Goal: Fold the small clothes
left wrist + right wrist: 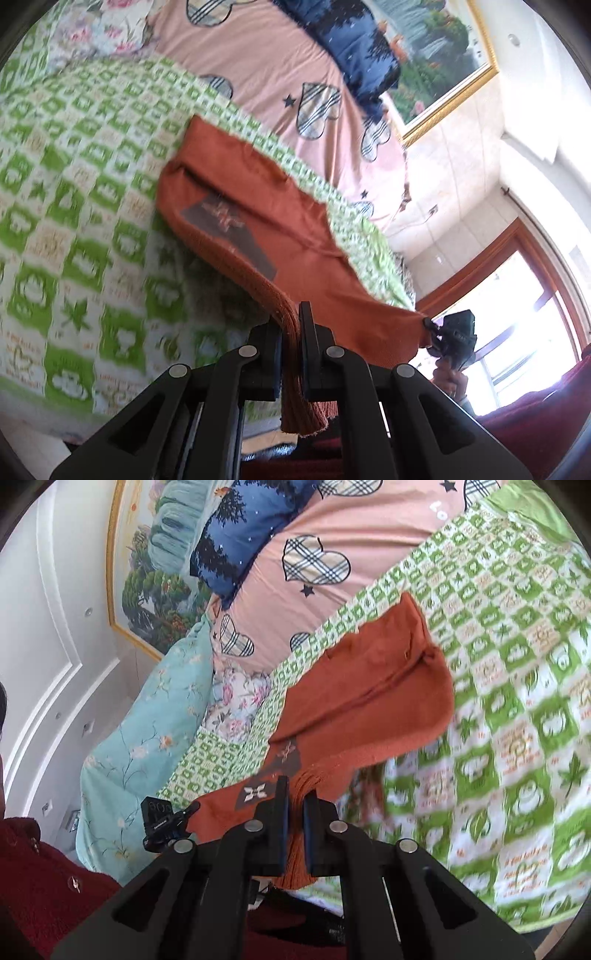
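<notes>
The rust-orange knitted garment (251,206) is lifted at its near edge and trails away onto the bed, its far end lying on the green-and-white checked blanket (74,206). The left gripper (291,332) is clamped almost closed on the ribbed hem, with a bunch of the ribbing squeezed between its two black fingers and hanging out below them. The right gripper (295,805) is likewise pinched nearly closed on a gathered fold of the same ribbed edge. Between the two grips the cloth stretches taut.

The garment is a fine knit with a coarser ribbed border, a raised seam or fold running along its length, and a dark grey patch with a pale cross-shaped motif (255,792) near the held edge. Its far end is folded over itself into a rounded lump.

The blanket looks soft, printed with leaf and flower squares. Beyond it lies a pink sheet with plaid heart shapes (314,561), a dark blue pillow with a tree print (236,542), and a pale turquoise floral pillow (147,720). A gold-framed landscape painting (155,561) hangs on the white panelled wall.
</notes>
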The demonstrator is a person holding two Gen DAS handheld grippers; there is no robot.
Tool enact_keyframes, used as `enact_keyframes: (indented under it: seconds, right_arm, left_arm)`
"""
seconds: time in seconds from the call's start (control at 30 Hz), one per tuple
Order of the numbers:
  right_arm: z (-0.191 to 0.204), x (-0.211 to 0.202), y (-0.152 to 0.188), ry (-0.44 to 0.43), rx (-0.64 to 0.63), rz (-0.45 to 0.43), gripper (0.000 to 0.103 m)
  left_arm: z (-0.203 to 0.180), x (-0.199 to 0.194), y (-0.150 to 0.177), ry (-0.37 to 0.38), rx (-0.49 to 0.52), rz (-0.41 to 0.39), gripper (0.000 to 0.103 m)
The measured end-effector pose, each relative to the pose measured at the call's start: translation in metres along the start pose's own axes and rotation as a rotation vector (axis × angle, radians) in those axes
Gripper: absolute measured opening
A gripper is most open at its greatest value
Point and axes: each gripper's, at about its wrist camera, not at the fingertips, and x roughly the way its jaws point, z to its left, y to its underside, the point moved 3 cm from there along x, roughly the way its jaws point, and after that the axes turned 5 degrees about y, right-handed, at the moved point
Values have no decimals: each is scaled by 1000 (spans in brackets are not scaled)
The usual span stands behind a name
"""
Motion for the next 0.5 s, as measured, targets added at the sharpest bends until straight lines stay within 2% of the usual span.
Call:
enact_keyframes:
  seconds: [0.1, 0.23, 0.5]
  right_arm:
    - [-2, 9, -28, 34, -13, -73, 7]
    - [-4, 30, -66, 81, -32, -123, 7]
    - [-39, 104, -150, 210, -27, -136, 7]
  left_arm:
    - [-8, 9, -26, 23, 24, -45, 6]
    - [-11, 26, -63, 46, 47, -89, 6]
    - [9, 85, -152, -106, 105, -148, 6]
